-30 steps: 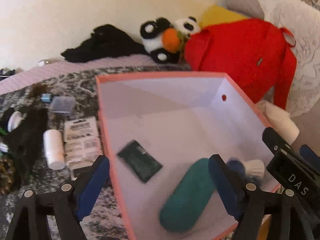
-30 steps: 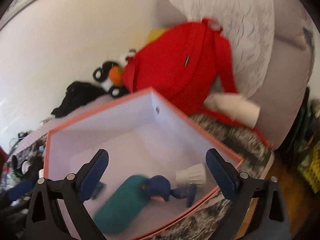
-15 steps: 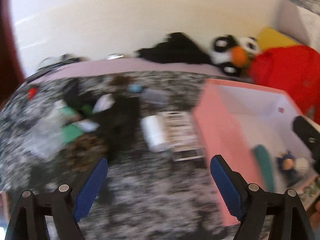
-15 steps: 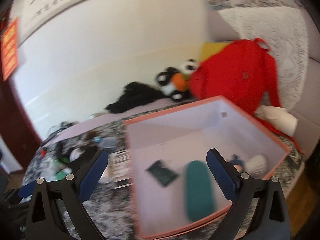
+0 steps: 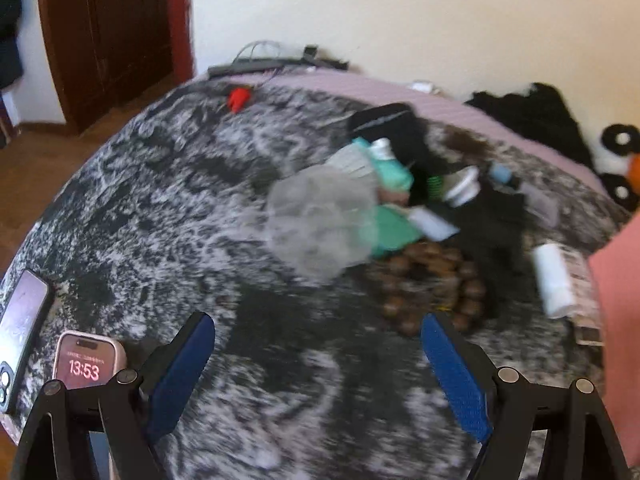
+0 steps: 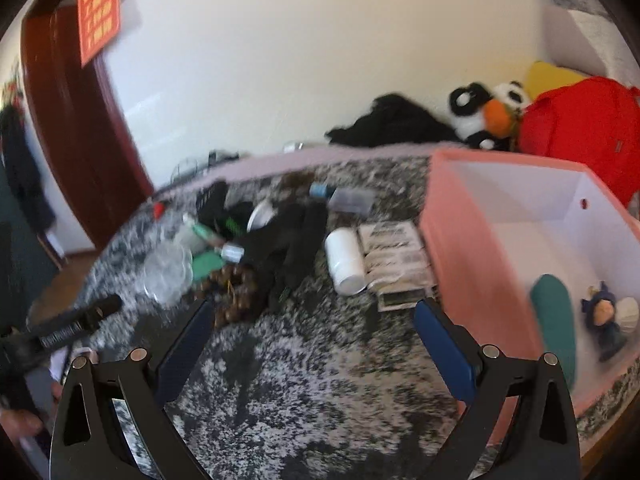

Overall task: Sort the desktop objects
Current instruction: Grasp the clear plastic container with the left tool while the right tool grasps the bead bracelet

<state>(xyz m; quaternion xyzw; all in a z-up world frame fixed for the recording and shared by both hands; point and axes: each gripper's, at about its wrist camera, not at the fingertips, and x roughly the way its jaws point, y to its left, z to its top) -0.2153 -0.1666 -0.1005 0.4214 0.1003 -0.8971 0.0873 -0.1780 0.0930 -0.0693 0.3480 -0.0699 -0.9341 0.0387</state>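
Note:
A pink box point(image 6: 472, 240) with a white inside stands at the right; it holds a teal case point(image 6: 554, 320) and a small blue doll point(image 6: 604, 320). A clutter pile lies left of it: a white bottle point(image 6: 344, 260), printed packets point(image 6: 394, 256), brown beads point(image 6: 236, 288), a clear plastic piece point(image 5: 320, 220), black cloth point(image 6: 292, 236). My left gripper point(image 5: 316, 368) is open and empty, over bare fabric short of the pile. My right gripper point(image 6: 312, 348) is open and empty, over the fabric left of the box.
Two phones point(image 5: 86, 360) lie at the near left edge of the mottled grey surface point(image 5: 160, 200). A red backpack point(image 6: 580, 128), panda plush point(image 6: 488, 116) and black garment point(image 6: 392, 124) sit along the back wall. A brown door point(image 5: 108, 32) stands at the left.
Both grippers have swung left, away from over the pink box toward the clutter pile. Both stay open and empty. The doll and teal case stay in the box.

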